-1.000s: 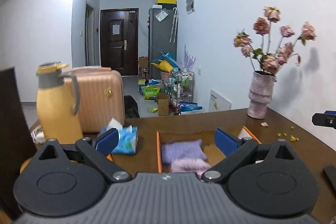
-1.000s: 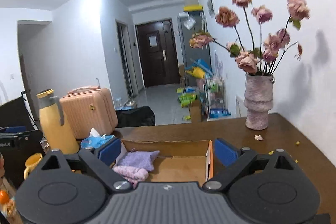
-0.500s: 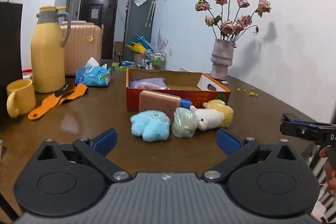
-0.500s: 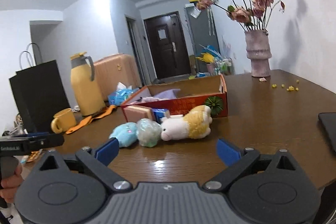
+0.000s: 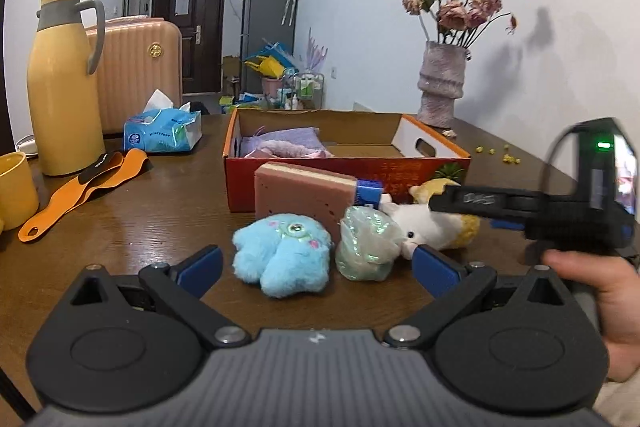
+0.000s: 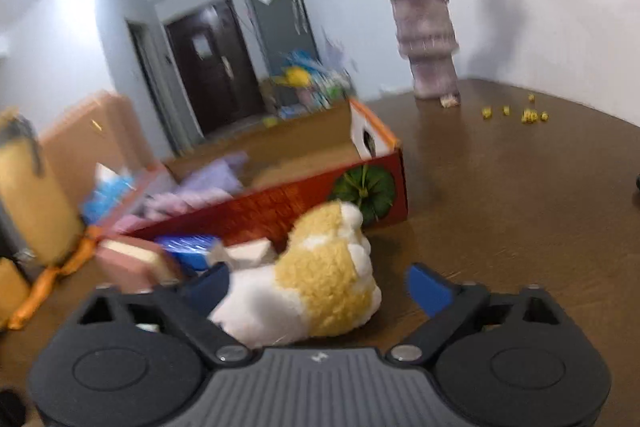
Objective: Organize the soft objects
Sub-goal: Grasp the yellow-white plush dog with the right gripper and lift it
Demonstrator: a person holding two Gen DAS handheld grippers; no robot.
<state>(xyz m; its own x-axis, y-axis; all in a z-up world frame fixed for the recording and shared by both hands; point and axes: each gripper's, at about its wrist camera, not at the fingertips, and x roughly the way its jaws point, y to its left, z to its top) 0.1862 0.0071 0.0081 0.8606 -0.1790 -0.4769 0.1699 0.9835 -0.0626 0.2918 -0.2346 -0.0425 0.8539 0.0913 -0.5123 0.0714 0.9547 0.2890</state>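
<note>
Blue plush (image 5: pixel 282 259) – sponge (image 5: pixel 304 193) and box (image 5: pixel 424 173) behind.

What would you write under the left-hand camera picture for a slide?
Open left gripper faces a blue plush and wrapped bundle before the cardboard box, while the right gripper reaches the white-and-yellow plush.

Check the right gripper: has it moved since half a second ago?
Yes. The right gripper has closed in on the yellow-and-white plush, which now sits between its open fingers, and the red box looms nearer.
</note>
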